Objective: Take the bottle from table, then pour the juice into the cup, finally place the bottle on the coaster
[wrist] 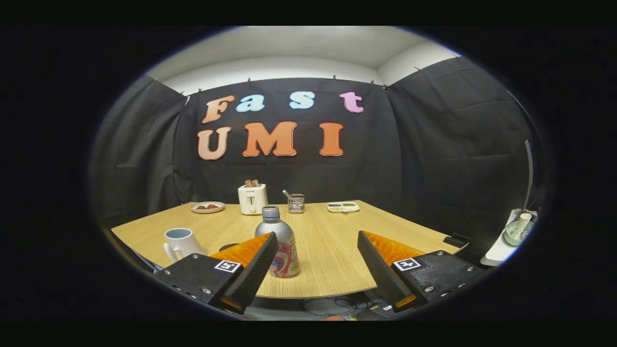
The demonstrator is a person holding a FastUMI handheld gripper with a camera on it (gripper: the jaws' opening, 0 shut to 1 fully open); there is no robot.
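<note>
A silver bottle (281, 242) with a screw cap and a red label stands upright near the front edge of the wooden table (328, 250). My gripper (318, 238) is open, its fingers spread wide. The left finger (260, 260) overlaps the bottle's left side, and the bottle stands just beyond it, left of the gap's middle. A white cup (181, 242) with a handle stands left of the bottle. A dark coaster (227, 246) peeks out between the cup and the left finger, mostly hidden.
At the table's far side stand a white toaster (252, 197), a plate with food (207, 207), a small holder (296, 202) and a flat tray (342, 207). A dark object (456, 239) lies at the right edge. A side table with a bowl (518, 231) is further right.
</note>
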